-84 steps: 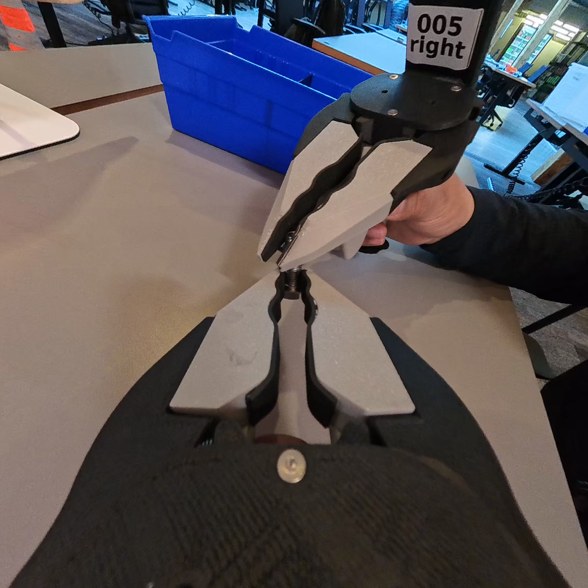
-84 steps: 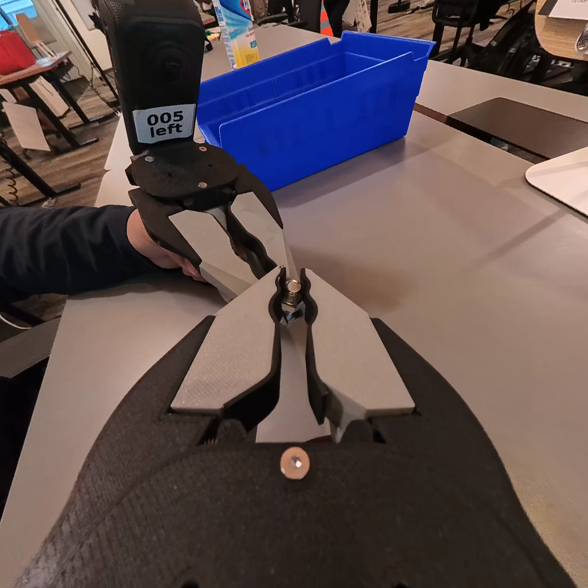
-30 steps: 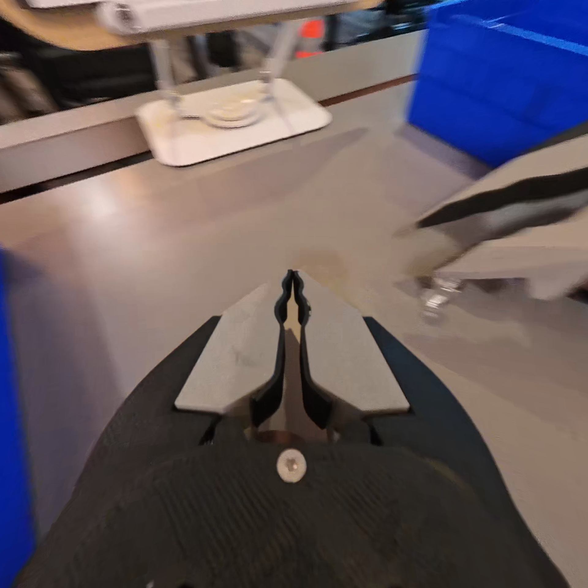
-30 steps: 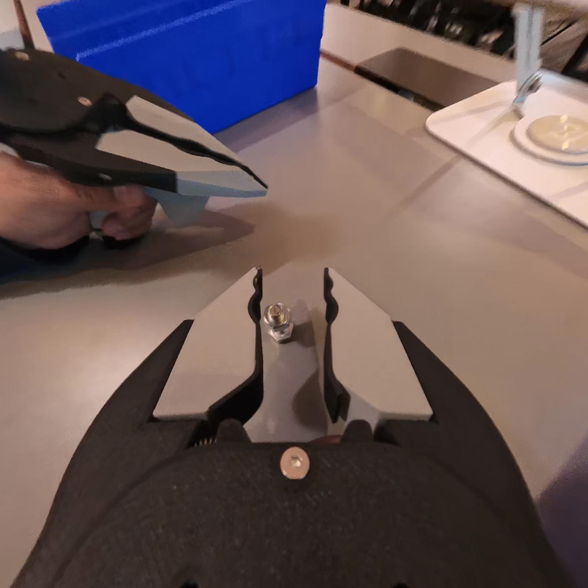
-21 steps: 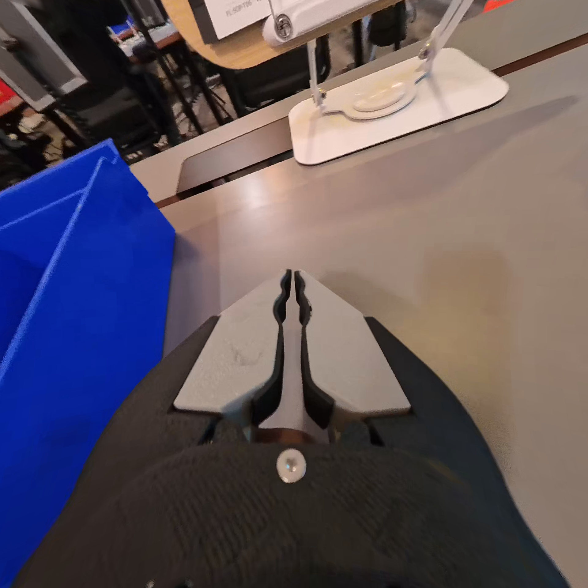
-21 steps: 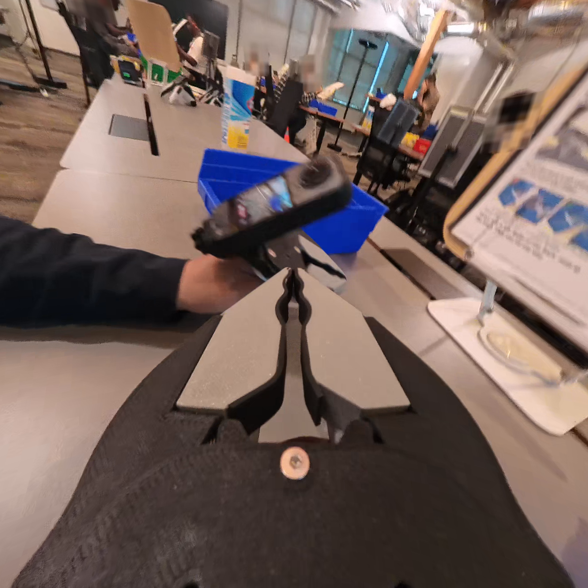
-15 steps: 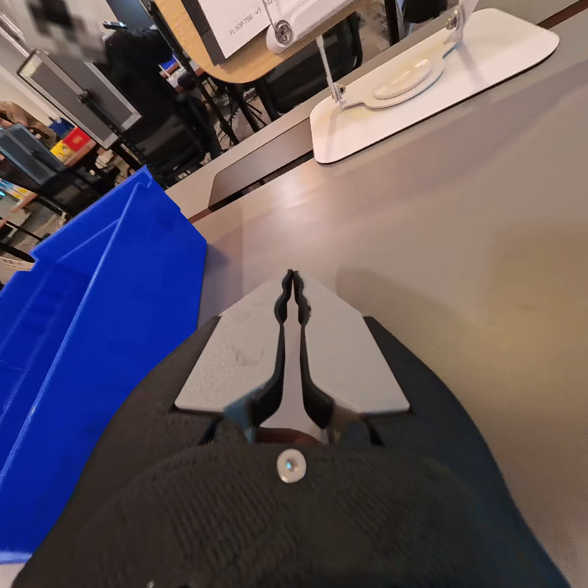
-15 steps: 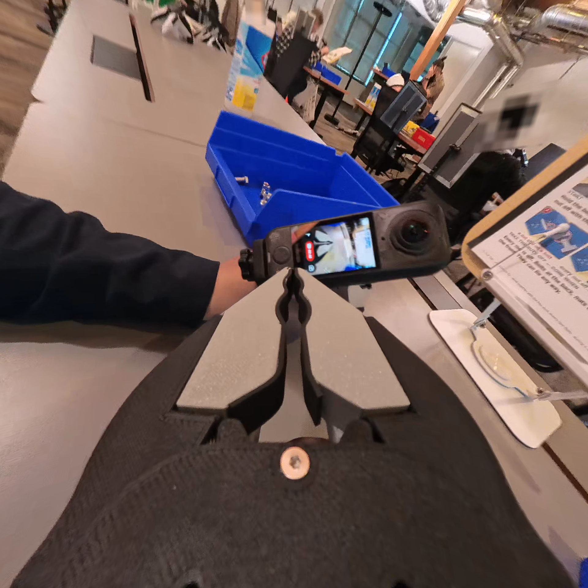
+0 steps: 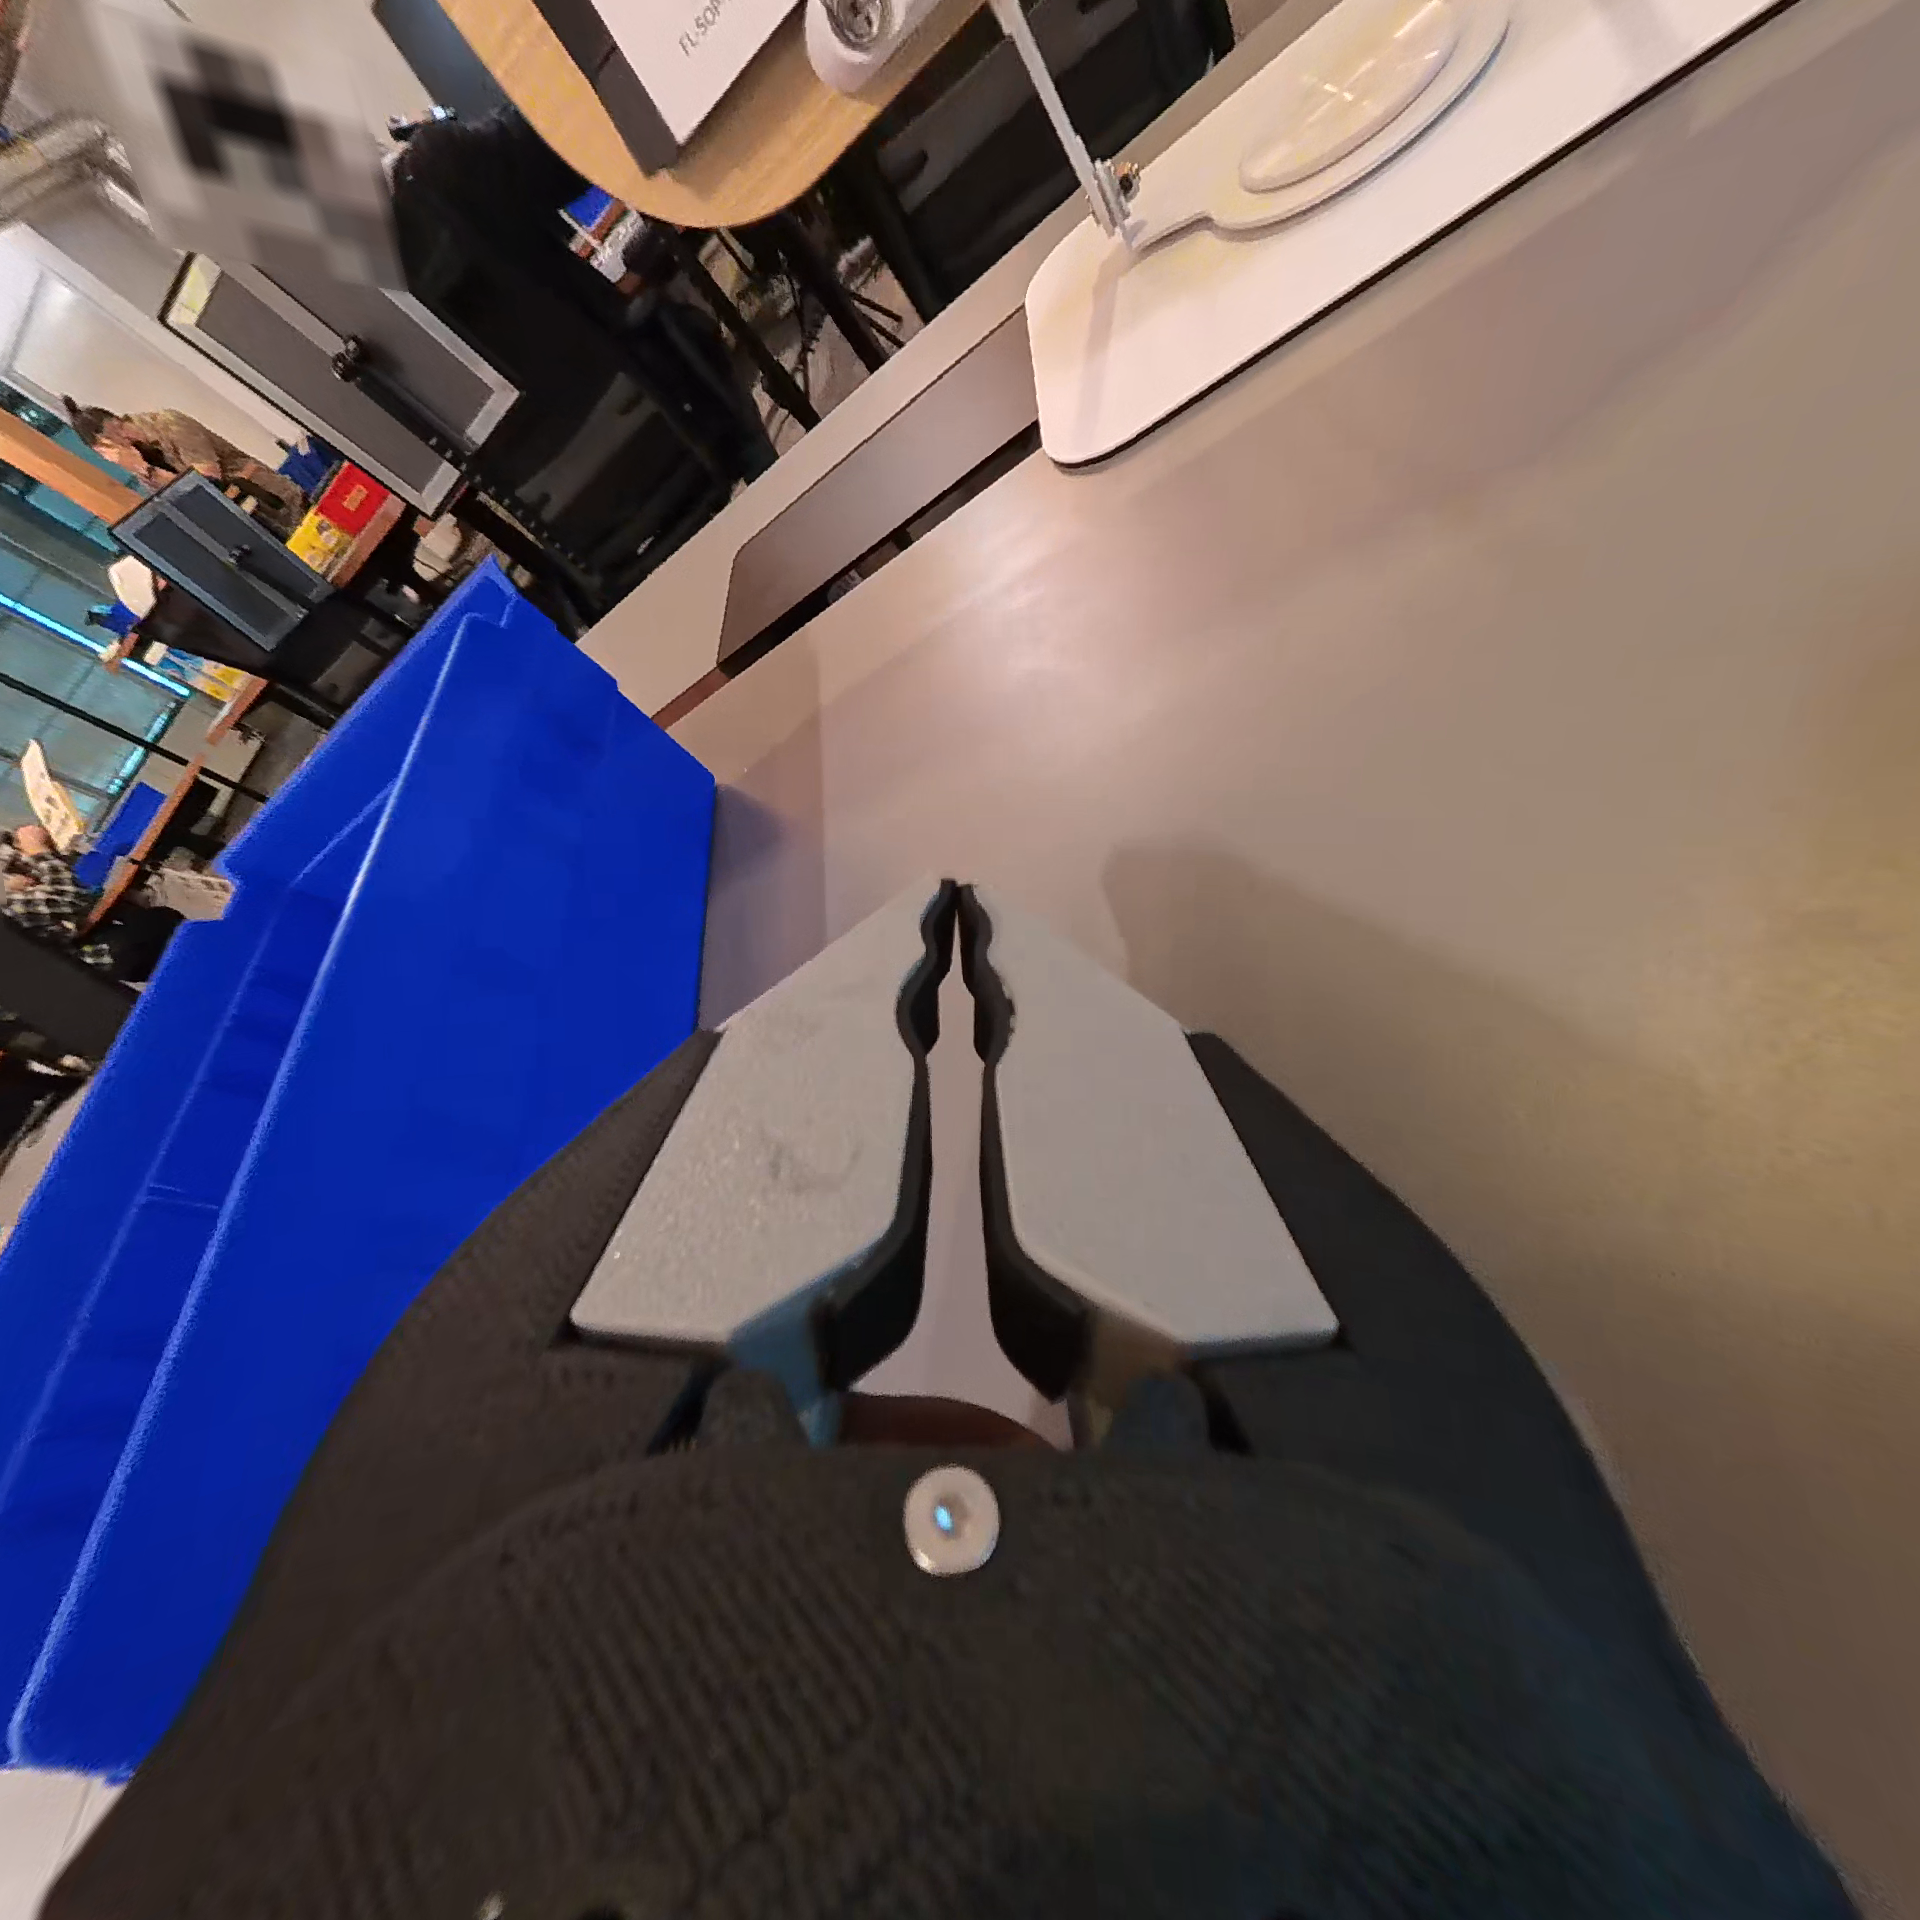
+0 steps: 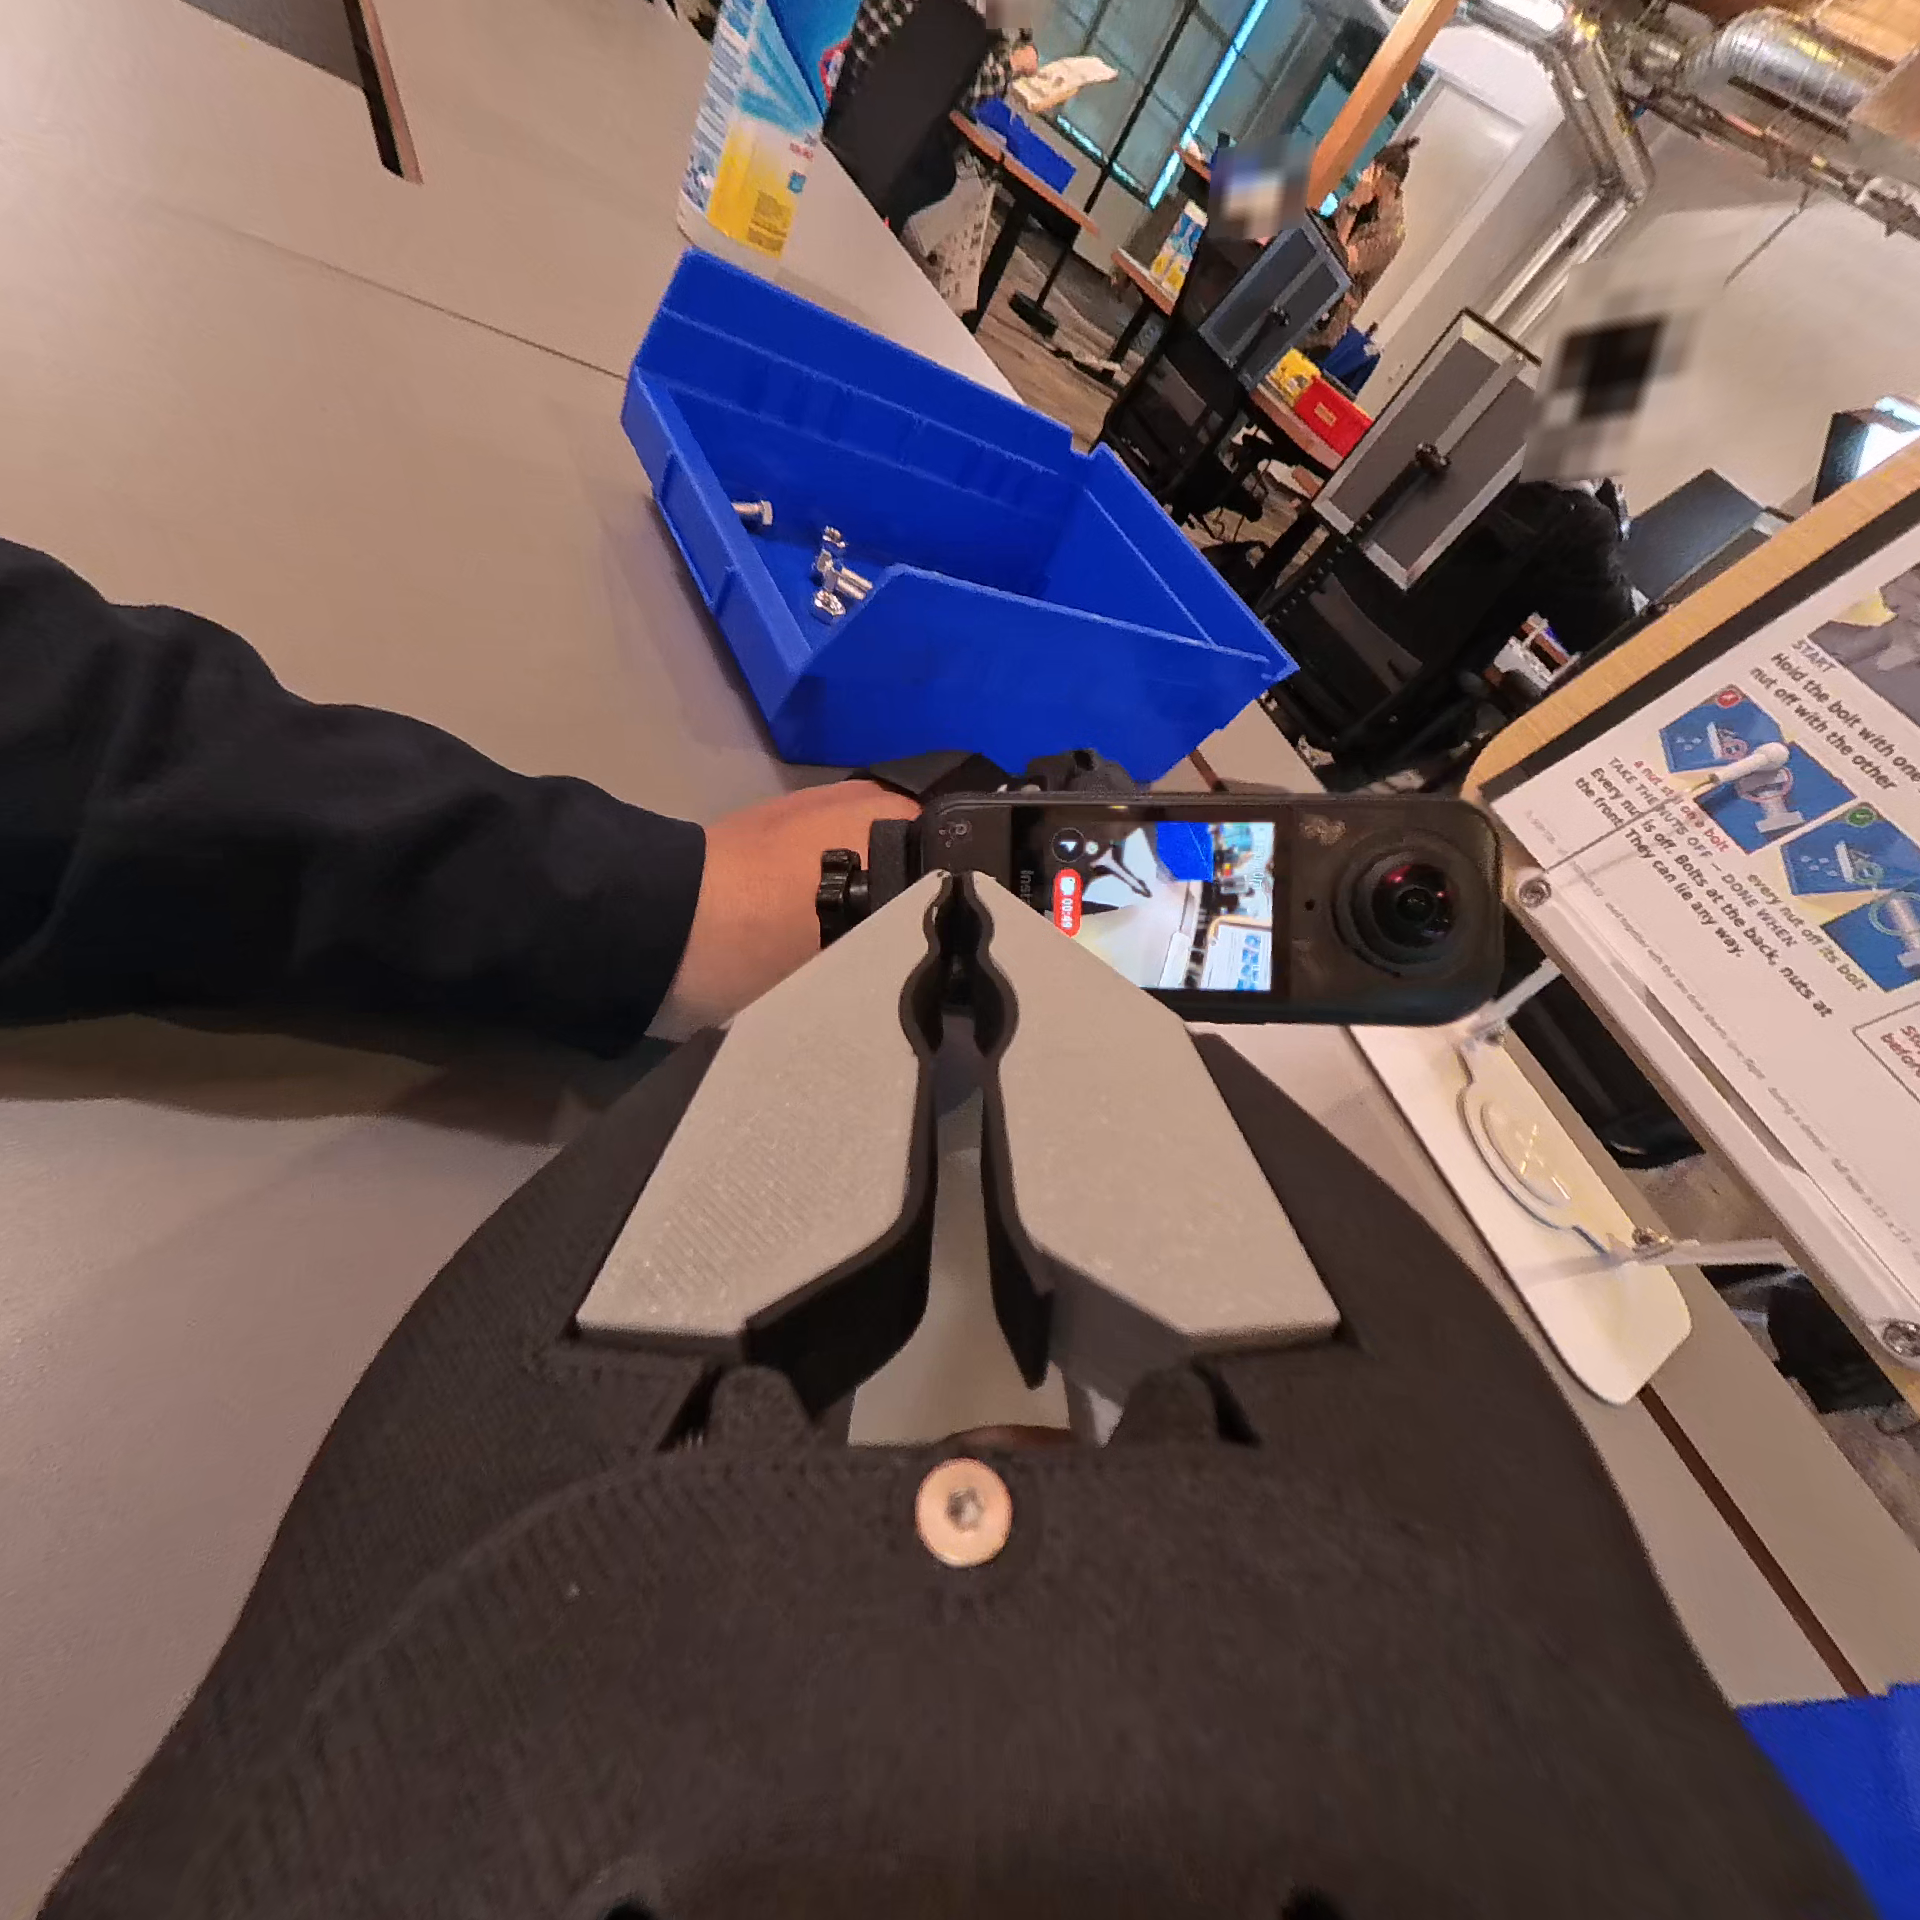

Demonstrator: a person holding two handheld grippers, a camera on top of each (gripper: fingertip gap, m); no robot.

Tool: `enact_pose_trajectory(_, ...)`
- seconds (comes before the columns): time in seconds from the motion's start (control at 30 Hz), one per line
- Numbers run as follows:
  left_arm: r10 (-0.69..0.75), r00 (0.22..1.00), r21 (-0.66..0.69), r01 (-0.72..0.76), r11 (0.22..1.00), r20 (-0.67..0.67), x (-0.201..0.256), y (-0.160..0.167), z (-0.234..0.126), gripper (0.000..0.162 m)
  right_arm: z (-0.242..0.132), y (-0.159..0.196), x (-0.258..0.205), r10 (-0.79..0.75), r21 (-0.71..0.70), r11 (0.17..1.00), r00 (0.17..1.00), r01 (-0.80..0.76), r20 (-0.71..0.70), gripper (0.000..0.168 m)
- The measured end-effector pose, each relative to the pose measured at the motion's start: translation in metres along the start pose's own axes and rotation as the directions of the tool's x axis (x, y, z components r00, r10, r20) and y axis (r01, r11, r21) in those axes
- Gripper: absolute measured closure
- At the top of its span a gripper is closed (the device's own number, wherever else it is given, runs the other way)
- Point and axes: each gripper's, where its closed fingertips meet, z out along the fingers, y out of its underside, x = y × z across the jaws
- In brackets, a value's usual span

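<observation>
My left gripper (image 9: 956,894) is shut and empty, held above the grey table (image 9: 1455,831) beside a blue bin (image 9: 416,1039) on its left. My right gripper (image 10: 956,883) is shut, with nothing visible between its fingers. It points at the camera (image 10: 1195,904) mounted on the left gripper, which a hand (image 10: 769,914) in a dark sleeve holds. Beyond it stands a blue bin (image 10: 1039,707) with several bolts (image 10: 831,582) on its floor.
A white stand base (image 9: 1247,260) sits at the table's far edge, also in the right wrist view (image 10: 1538,1195), with a tilted instruction board (image 10: 1766,831) above it. A corner of another blue bin (image 10: 1849,1787) shows at lower right. A carton (image 10: 748,135) stands far back.
The right gripper has shut and swung up from a bolt with a nut on the table, which is out of view now. The left gripper has turned left towards the blue bin.
</observation>
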Motion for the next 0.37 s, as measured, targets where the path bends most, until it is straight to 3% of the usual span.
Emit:
enact_pose_trajectory(0.23,0.048,0.999,0.001,-0.048,0.999,-0.005,0.001,0.000,-0.001,0.162,-0.001,0.003,-0.002,0.103,-0.013,0.995,0.992,-0.103,0.078,0.168)
enact_pose_trajectory(0.37,-0.057,0.994,0.018,0.059,0.998,-0.097,0.011,-0.009,-0.007,0.162,-0.008,-0.008,0.017,0.038,0.126,0.992,0.996,-0.029,-0.075,0.168)
